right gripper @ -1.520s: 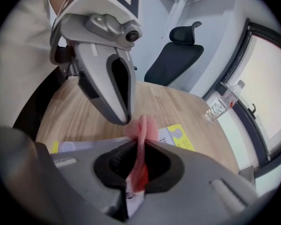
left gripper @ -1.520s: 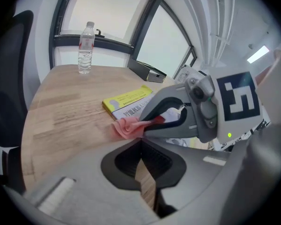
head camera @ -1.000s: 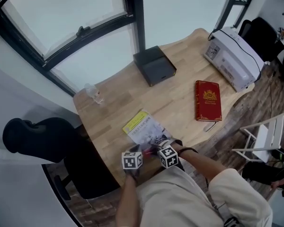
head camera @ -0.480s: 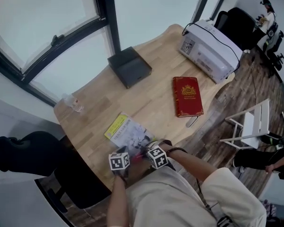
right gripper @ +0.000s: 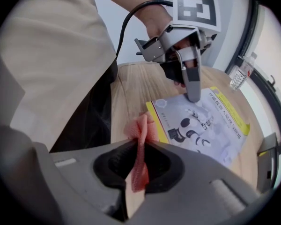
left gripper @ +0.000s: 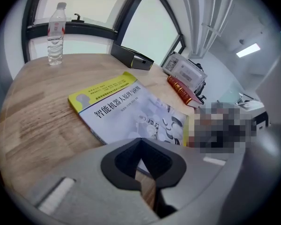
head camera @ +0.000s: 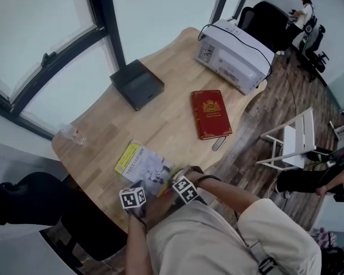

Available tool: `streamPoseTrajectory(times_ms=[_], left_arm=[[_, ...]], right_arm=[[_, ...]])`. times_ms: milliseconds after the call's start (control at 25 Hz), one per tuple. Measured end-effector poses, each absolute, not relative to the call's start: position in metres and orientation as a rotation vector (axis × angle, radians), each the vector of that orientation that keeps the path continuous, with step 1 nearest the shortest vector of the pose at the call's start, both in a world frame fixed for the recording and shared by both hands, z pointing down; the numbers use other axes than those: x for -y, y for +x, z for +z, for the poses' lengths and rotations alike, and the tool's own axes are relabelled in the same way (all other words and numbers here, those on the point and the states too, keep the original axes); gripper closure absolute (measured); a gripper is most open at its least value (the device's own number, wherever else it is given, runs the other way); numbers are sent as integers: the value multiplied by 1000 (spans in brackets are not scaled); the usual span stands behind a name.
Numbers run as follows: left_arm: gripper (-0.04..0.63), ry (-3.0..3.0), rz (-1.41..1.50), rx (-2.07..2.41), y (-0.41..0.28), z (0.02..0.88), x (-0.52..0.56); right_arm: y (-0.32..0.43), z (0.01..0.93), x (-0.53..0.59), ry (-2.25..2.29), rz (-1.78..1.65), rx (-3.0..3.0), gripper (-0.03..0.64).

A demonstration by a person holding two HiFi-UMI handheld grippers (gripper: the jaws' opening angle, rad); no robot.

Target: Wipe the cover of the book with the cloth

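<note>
Right gripper view: the right gripper (right gripper: 139, 149) pinches a pink cloth (right gripper: 141, 125) just off the 9 o'clock corner of the robot-illustrated paperback (right gripper: 203, 128), while the left gripper (right gripper: 193, 92), jaws closed on nothing, seemingly pins its 12 o'clock edge to the wooden table (right gripper: 131, 86) for wiping.
</note>
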State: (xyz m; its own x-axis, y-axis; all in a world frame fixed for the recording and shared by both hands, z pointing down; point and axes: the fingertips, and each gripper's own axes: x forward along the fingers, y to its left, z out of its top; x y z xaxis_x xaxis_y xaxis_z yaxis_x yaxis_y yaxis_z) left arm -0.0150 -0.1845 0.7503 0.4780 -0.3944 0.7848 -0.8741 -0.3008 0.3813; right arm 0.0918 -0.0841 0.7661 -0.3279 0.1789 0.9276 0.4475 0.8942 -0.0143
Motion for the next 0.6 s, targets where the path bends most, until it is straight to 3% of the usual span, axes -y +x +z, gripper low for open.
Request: streamPoseTrajectory(times_ms=[280, 600], left_arm=[[589, 1904, 701, 1044, -9, 756, 188], [589, 1836, 662, 1103, -14, 754, 189]], right_arm=[[83, 725, 147, -336, -337, 2016, 578], [22, 722, 263, -215, -514, 2043, 578]])
